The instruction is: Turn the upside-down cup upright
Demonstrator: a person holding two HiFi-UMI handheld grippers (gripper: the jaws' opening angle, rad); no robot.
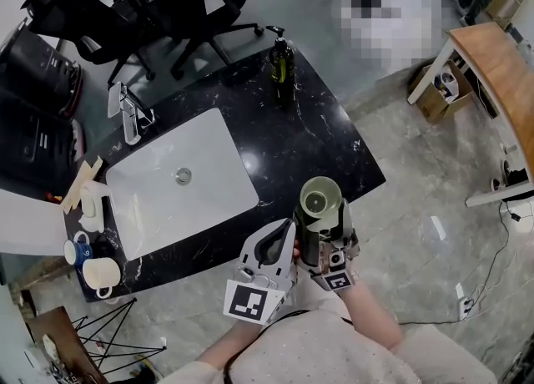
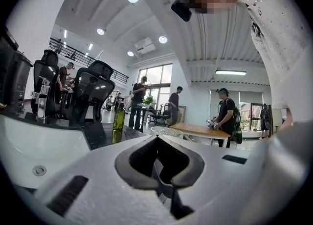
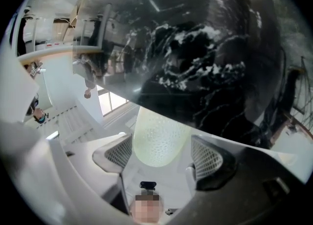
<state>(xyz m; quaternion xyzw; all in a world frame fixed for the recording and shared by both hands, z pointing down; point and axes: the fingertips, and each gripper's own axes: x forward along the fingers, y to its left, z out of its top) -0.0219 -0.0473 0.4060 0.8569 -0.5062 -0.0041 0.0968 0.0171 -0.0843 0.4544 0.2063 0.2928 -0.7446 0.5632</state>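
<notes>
Black marbled counter point(image 1: 317, 123) with a white sink point(image 1: 150, 199) set into it fills the head view, and both of my tools hang at its near edge. The cup point(image 1: 321, 201) is right there at that edge, its pale green mouth open toward the head camera, so I judge it already the right way up, with its long axis close to vertical. It sits between the jaws of the right claw point(image 3: 157, 154). In the right gripper view its dotted wall runs up the middle between the two mesh pads, and I can see bare gaps beside it, clearest on one side. I therefore read that claw as spread wide around the cup, not pinching it. The cup's base is hidden behind the tools, so I cannot tell whether it stands on the counter or hangs just off it. The left claw point(image 1: 271, 247) is just beside the cup on its left, jaws together with nothing in them. The right hand is plainly the nearer one. To my mind, the coming move depends on drawing that claw back without brushing the wall and tipping the cup.
</notes>
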